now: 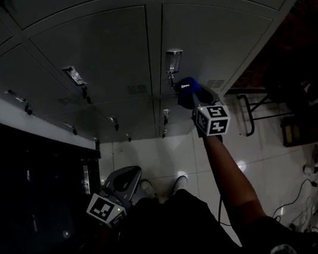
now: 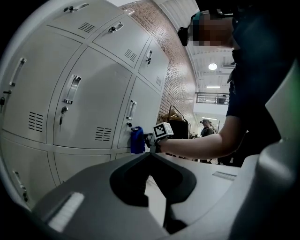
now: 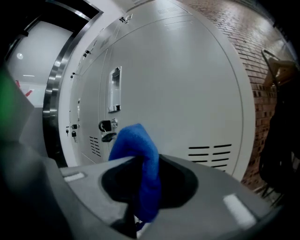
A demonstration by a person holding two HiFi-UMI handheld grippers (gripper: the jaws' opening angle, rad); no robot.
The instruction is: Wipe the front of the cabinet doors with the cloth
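A blue cloth [image 1: 188, 91] is pressed against the lower part of a grey locker door [image 1: 215, 29], just under its metal handle [image 1: 173, 60]. My right gripper [image 1: 192, 102] is shut on the cloth, arm stretched toward the door. In the right gripper view the cloth [image 3: 138, 154] hangs folded between the jaws, with the door's [image 3: 187, 93] handle [image 3: 115, 89] and keyed lock [image 3: 107, 125] beyond. My left gripper [image 1: 125, 180] hangs low at the left, away from the lockers, shut and holding nothing. The left gripper view shows the cloth [image 2: 137, 139] touching the door [image 2: 140, 108].
Grey locker doors [image 1: 91, 44] with vents and handles fill the wall. A dark unit [image 1: 13, 196] stands at the left. A black metal frame [image 1: 247, 111] and floor cables [image 1: 304, 201] lie right. A brick wall [image 3: 262, 47] adjoins the lockers. My shoes [image 1: 180, 181] rest on the white tiles.
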